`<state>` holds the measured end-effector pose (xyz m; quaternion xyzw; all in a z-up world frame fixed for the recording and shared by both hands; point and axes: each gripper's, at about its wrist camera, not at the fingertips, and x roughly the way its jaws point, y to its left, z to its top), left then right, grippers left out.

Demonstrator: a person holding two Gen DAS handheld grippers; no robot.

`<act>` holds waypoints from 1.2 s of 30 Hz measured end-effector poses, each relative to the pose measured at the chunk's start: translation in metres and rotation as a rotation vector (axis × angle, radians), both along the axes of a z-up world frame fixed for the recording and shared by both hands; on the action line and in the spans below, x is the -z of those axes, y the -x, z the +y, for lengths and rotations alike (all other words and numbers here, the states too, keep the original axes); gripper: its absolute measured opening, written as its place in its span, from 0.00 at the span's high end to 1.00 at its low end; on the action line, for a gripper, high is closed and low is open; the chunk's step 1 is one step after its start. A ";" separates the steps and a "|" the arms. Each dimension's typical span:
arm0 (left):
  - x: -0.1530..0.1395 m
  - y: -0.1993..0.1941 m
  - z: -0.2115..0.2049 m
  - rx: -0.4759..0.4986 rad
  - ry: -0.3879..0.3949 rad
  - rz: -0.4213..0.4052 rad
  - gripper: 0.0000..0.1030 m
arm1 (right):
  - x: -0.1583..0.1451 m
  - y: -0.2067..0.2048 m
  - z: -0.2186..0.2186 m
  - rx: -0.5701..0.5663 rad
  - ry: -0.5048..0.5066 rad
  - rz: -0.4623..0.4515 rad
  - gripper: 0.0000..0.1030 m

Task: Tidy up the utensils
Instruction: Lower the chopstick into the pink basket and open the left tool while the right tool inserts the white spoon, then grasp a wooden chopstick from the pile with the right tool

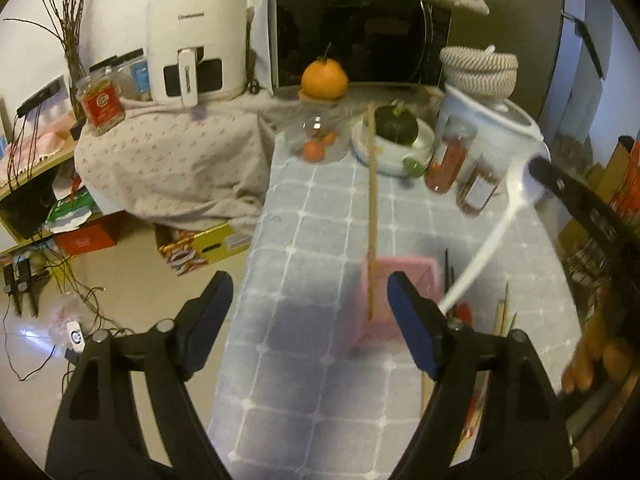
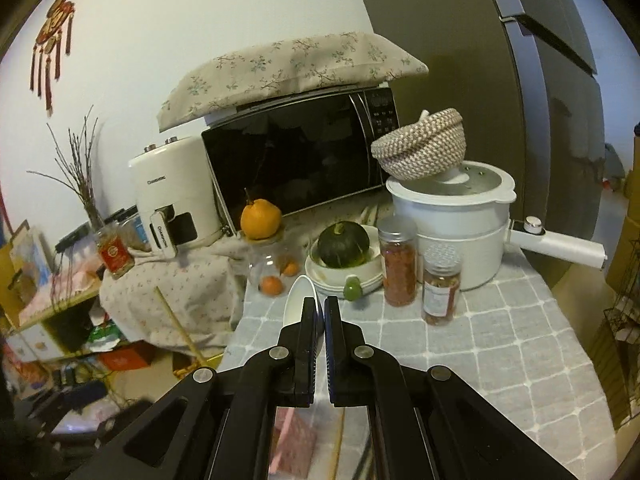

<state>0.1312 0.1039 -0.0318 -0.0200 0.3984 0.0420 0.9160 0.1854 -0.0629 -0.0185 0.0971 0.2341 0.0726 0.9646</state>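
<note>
In the left wrist view a pink holder stands on the grey checked tablecloth, and a long wooden stick stands upright in it. My left gripper hovers just before the holder, open, its blue pads touching nothing. My right gripper comes in from the right, shut on the bowl of a white spoon whose handle slants down beside the holder. In the right wrist view that gripper is shut, with the spoon's bowl showing at its tips. Loose utensils lie right of the holder.
At the back stand a microwave, a white air fryer, a white pot with a woven basket on it, two spice jars, a squash in a bowl and a glass jar. The table's left edge drops to a cluttered floor.
</note>
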 end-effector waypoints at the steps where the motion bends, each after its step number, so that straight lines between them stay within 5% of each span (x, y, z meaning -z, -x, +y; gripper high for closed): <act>1: 0.002 0.001 0.002 0.003 -0.005 0.008 0.22 | 0.002 -0.001 0.004 -0.001 0.010 -0.007 0.96; 7: 0.014 0.002 0.013 -0.005 -0.028 0.044 0.21 | 0.021 -0.010 0.029 0.002 0.091 -0.023 0.96; 19: 0.017 0.004 0.019 -0.011 0.013 0.045 0.21 | 0.055 -0.014 0.037 -0.042 0.097 0.071 0.95; 23: 0.018 0.006 0.015 0.001 0.039 0.047 0.21 | 0.048 -0.007 0.032 -0.050 0.075 0.073 0.75; 26: 0.019 0.006 0.011 0.019 0.046 0.054 0.21 | 0.038 0.000 0.026 -0.057 0.078 0.070 0.74; 30: 0.023 0.009 0.003 0.046 0.056 0.069 0.20 | 0.026 0.011 0.009 -0.059 0.081 0.086 0.55; 36: 0.029 0.012 -0.012 0.087 0.100 0.103 0.20 | 0.022 0.026 -0.030 -0.034 0.100 0.154 0.43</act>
